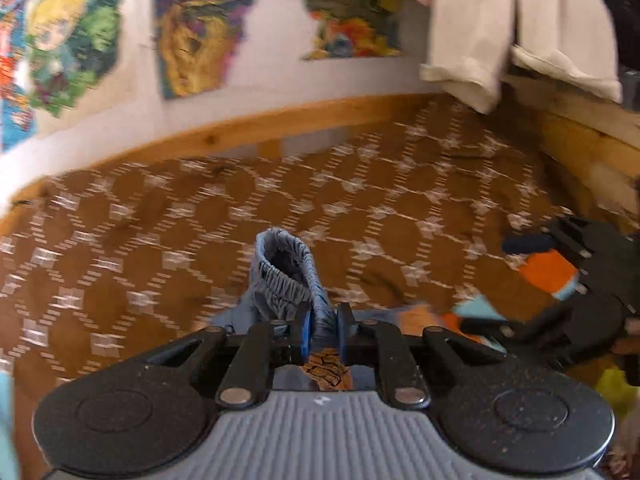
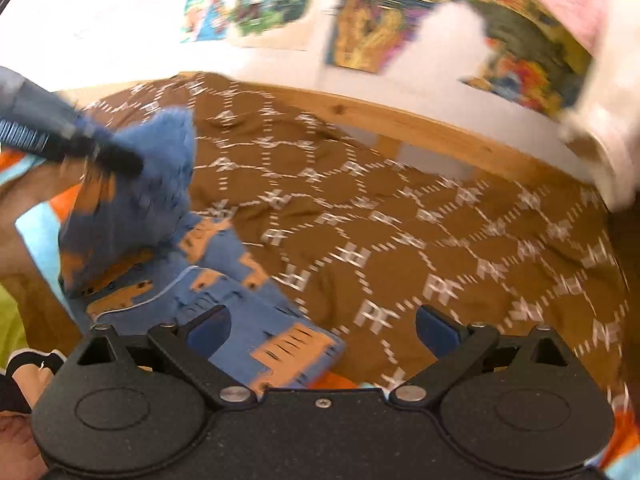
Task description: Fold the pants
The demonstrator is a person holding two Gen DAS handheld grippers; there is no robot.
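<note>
We judge the fold barely begun. The left hand-held gripper (image 1: 323, 330) pinches the elastic waistband of the blue pants (image 1: 290, 276), lifting that end off the bed (image 1: 160, 240). The right hand-held gripper (image 2: 323, 330) stands spread, gripping nothing, with 1 patterned trouser leg (image 2: 256, 320) draped near its left finger. The pants hang bunched at the near left, so laying them flat and folding remain.

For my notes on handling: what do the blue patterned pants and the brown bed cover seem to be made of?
Blue patterned pants: soft matte woven cloth, probably cotton; its elastic waistband gathers. Brown patterned bed cover: matte fabric, lightly wrinkled; fibre unclear.
</note>
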